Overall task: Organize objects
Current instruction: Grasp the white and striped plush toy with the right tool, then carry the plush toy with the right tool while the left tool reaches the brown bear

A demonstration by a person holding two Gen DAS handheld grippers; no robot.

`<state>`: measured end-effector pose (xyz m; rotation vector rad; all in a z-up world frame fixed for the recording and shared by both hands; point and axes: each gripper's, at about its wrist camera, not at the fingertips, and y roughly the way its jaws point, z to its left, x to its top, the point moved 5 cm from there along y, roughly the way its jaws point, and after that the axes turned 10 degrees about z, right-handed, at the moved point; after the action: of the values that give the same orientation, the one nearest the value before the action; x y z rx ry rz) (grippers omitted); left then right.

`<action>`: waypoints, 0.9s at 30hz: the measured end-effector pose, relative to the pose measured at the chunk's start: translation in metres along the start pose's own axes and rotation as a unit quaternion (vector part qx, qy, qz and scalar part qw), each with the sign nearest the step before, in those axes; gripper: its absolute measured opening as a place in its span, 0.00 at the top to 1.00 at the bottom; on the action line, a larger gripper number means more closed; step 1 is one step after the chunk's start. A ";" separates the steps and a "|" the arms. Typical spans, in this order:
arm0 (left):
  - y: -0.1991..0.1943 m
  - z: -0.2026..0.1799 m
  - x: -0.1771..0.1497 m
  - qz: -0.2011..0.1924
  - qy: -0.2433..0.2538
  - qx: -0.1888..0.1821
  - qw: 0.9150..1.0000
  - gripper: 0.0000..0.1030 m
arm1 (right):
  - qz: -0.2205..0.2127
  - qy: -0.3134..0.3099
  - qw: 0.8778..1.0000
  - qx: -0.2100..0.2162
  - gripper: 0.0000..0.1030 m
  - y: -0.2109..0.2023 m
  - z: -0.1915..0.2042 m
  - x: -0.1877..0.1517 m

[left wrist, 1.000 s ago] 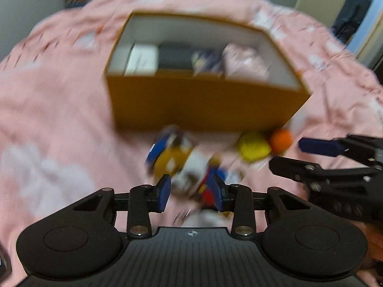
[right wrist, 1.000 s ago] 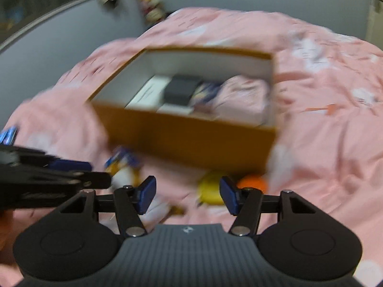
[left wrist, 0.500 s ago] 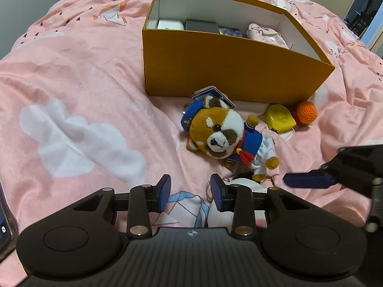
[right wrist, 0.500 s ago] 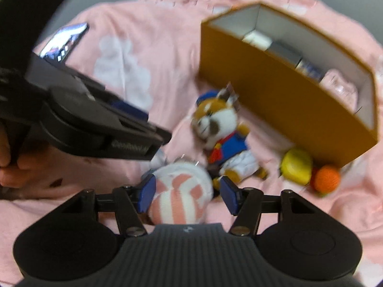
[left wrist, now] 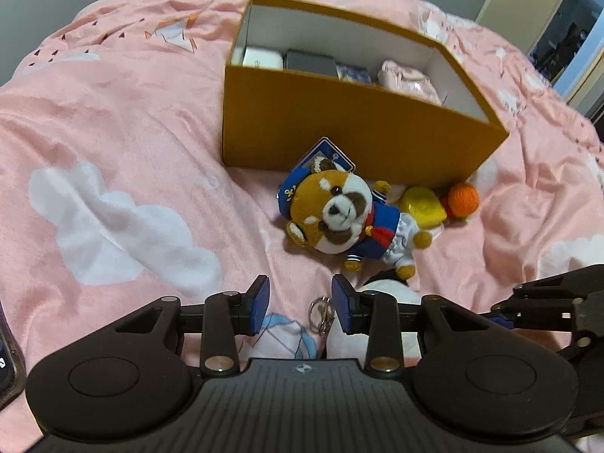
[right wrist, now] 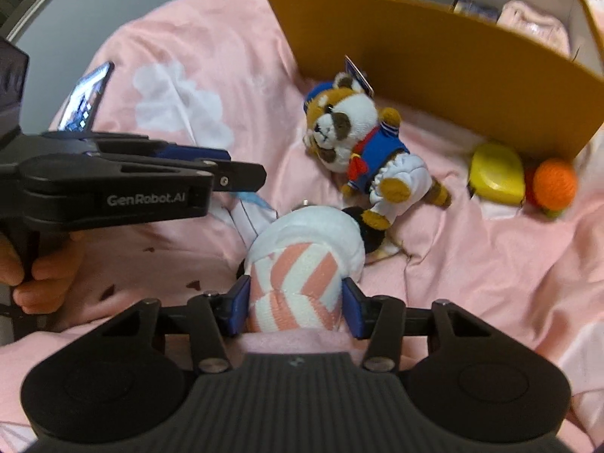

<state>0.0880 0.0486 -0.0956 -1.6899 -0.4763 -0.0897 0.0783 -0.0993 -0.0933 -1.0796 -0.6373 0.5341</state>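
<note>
The right gripper (right wrist: 296, 307) has just been closed onto the sock roll (right wrist: 302, 264), now clamped at 6 o'clock from the box (right wrist: 434, 60). The left gripper (left wrist: 301, 305) stays apart, empty.

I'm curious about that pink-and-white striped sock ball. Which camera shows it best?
The right wrist view: the striped sock ball sits front and centre between the right claw pads, stripes plain; the jaws have just been closing around it. The left wrist view shows only a white sliver behind the left claw, no stripes.
</note>
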 end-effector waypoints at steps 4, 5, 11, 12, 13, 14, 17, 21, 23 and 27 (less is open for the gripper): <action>-0.006 -0.001 0.004 -0.019 -0.002 -0.011 1.000 0.60 | -0.044 0.009 0.999 -0.004 0.50 -0.023 -0.005 0.003; -0.007 -0.001 0.005 -0.021 -0.002 -0.011 1.000 0.60 | -0.056 0.016 0.998 -0.008 0.50 -0.028 -0.008 0.004; -0.004 -0.001 0.005 -0.015 -0.006 -0.014 1.000 0.60 | -0.121 0.053 0.990 -0.056 0.50 -0.057 -0.030 0.008; -0.004 -0.001 0.005 -0.015 -0.007 -0.016 1.000 0.60 | -0.132 0.058 0.988 -0.061 0.50 -0.061 -0.034 0.009; -0.004 -0.002 0.005 -0.016 -0.007 -0.017 1.000 0.60 | -0.143 0.063 0.985 -0.072 0.50 -0.065 -0.039 0.011; -0.004 -0.002 0.005 -0.017 -0.008 -0.019 1.000 0.60 | -0.152 0.066 0.983 -0.085 0.50 -0.067 -0.042 0.012; -0.005 -0.003 0.006 -0.024 -0.008 -0.030 0.999 0.60 | -0.175 0.073 0.974 -0.125 0.50 -0.065 -0.056 0.018; -0.003 -0.006 0.007 -0.028 0.000 -0.033 0.999 0.60 | -0.189 0.110 0.970 -0.108 0.49 -0.052 -0.082 0.023; -0.001 -0.006 0.008 -0.026 0.002 -0.034 0.999 0.60 | -0.180 0.121 0.971 -0.101 0.49 -0.044 -0.091 0.023; 0.003 -0.009 0.012 -0.028 0.009 -0.032 0.999 0.60 | -0.135 0.144 0.977 -0.085 0.47 -0.032 -0.103 0.015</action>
<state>0.1023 0.0427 -0.0924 -1.7380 -0.5126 -0.1628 0.1642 -0.1668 -0.0946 -1.1815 -0.5690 0.0837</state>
